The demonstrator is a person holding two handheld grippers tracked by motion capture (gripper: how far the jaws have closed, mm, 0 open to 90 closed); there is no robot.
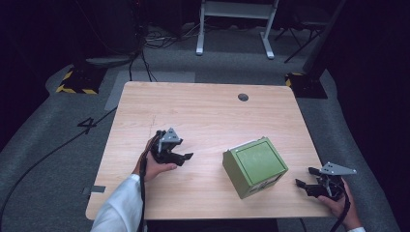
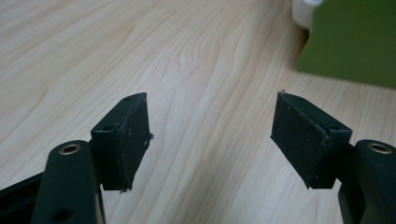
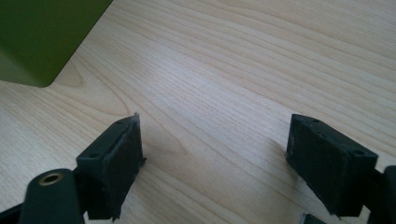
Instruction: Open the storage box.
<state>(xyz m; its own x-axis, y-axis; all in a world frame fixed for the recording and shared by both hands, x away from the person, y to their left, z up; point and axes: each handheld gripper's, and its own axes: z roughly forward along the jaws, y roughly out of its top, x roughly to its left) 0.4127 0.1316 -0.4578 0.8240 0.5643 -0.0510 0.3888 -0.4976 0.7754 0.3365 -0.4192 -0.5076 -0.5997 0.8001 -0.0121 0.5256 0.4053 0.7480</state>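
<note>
A green box (image 1: 255, 166) with a flat lid stands on the wooden table (image 1: 203, 113), right of centre near the front. My left gripper (image 1: 183, 157) rests open on the table to the box's left, its jaws pointing toward the box. In the left gripper view its jaws stand wide apart over bare wood, left gripper (image 2: 212, 133), with the green box (image 2: 355, 42) at the upper right. My right gripper (image 1: 305, 177) is open just right of the box near the table's front right corner. The right gripper (image 3: 215, 151) holds nothing, and the green box (image 3: 42, 37) lies at its upper left.
A round grommet hole (image 1: 243, 97) sits near the table's far edge. A white piece (image 2: 306, 11) shows behind the box in the left gripper view. Beyond the table are a white desk frame (image 1: 237, 24), floor cables and dark equipment on grey carpet.
</note>
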